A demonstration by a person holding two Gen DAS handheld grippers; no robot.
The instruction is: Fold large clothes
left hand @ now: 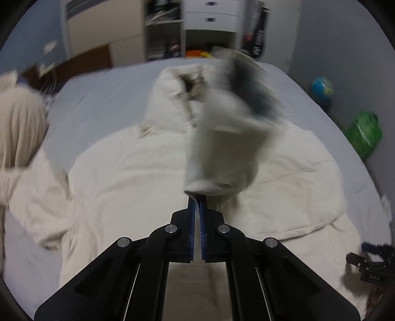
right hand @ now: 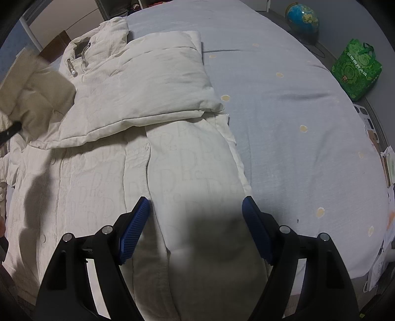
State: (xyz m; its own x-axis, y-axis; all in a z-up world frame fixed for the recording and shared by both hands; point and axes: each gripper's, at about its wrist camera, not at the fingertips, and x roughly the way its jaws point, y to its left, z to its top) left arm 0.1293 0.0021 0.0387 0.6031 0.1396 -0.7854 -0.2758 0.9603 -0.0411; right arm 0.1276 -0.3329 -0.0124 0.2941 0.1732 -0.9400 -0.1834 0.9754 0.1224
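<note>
A large cream padded jacket (left hand: 138,182) lies spread on the bed; it also shows in the right wrist view (right hand: 103,172). My left gripper (left hand: 197,200) is shut on the jacket's sleeve cuff (left hand: 217,158) and holds it raised and blurred above the body. The hood (left hand: 172,84) lies at the far end. In the right wrist view one sleeve (right hand: 148,96) is folded across the chest. My right gripper (right hand: 196,205) is open and empty, low over the jacket's lower edge, and also shows at the right edge of the left wrist view (left hand: 370,261).
A pale blue bedsheet (right hand: 296,111) covers the bed. A green bag (right hand: 355,66) and a globe (right hand: 302,19) stand on the floor to the right. Shelves and white drawers (left hand: 209,17) stand beyond the bed. Papers (right hand: 387,163) lie at the right edge.
</note>
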